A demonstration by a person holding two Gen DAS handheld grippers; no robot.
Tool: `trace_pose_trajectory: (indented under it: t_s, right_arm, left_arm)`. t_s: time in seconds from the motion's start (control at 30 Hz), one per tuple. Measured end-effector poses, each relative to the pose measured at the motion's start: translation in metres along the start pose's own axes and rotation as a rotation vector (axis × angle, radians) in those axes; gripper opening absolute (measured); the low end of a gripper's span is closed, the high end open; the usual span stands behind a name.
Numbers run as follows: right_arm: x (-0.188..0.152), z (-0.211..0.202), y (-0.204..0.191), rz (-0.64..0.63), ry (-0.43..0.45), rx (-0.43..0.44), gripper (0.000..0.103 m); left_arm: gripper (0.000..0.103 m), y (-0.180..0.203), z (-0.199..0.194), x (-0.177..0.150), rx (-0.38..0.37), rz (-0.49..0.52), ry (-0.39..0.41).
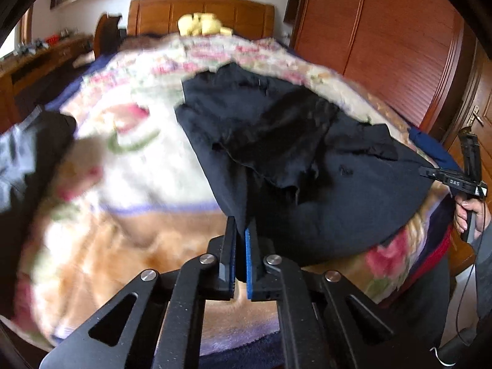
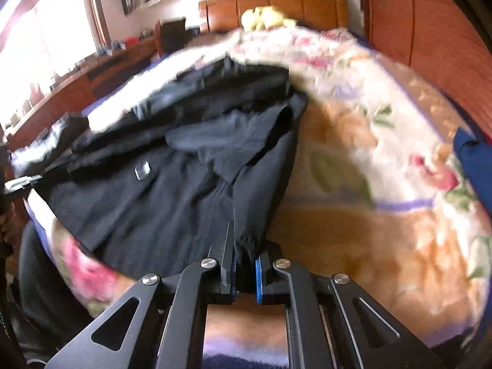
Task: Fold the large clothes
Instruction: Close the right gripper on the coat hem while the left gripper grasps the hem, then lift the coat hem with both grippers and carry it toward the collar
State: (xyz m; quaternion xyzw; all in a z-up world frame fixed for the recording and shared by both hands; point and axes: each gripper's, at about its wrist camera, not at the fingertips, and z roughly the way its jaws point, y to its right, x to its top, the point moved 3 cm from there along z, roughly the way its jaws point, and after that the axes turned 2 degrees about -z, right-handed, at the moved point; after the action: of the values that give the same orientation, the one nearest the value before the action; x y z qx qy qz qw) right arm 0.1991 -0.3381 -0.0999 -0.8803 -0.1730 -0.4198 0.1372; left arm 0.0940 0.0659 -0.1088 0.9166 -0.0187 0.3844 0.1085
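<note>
A large black garment (image 1: pixel 323 160) lies spread on the floral blanket (image 1: pixel 138 160) on the bed. My left gripper (image 1: pixel 241 230) is shut on its near left edge and holds the cloth taut. In the right wrist view the same garment (image 2: pixel 184 178) shows a collar fold and a small pale tag. My right gripper (image 2: pixel 244 255) is shut on its near right edge. The right gripper also shows at the far right of the left wrist view (image 1: pixel 455 181), held in a hand. The left gripper tip shows at the left edge of the right wrist view (image 2: pixel 21 183).
A wooden headboard (image 1: pixel 200 12) and a yellow plush (image 1: pixel 203 24) are at the far end of the bed. A wooden wardrobe (image 1: pixel 384 46) stands to the right, a long wooden dresser (image 2: pixel 77 86) under the window to the left. Another dark garment (image 1: pixel 24 166) lies at the bed's left edge.
</note>
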Motion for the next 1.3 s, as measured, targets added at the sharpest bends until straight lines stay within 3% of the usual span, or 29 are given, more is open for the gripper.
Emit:
trace_pose_trajectory:
  t_s: [0.23,0.6,0.77,0.9,1.07,1.2,1.3]
  right_arm:
    - [0.010,-0.072,-0.022,-0.054,0.104,0.005,0.008]
    - [-0.013,-0.197,-0.046,-0.086,0.288,0.020,0.007]
    - [-0.026,-0.250,-0.051,-0.110,0.365,0.011,0.007]
    - [-0.038,-0.250,-0.047,-0.120,0.355,-0.008,0.007]
    - [-0.041,-0.208,-0.045,-0.108,0.280,-0.011,0.007]
    - [-0.028,-0.165,-0.033,-0.098,0.253,0.003,0.008]
    - [-0.001,-0.131,-0.021,-0.084,0.252,-0.002,0.008]
  left_arm:
    - [0.004,0.002,-0.066,0.020,0.017,0.017,0.127]
    - [0.004,0.027,-0.175,0.024,0.009,0.071,0.317]
    - [0.004,0.035,-0.202,0.031,0.011,0.107,0.380]
    - [0.004,0.029,-0.182,0.030,0.022,0.104,0.354]
    - [0.004,0.014,-0.133,0.028,0.030,0.064,0.278]
    - [0.004,-0.004,-0.088,0.034,0.048,0.022,0.233]
    - [0.004,-0.022,-0.053,0.045,0.057,-0.012,0.207]
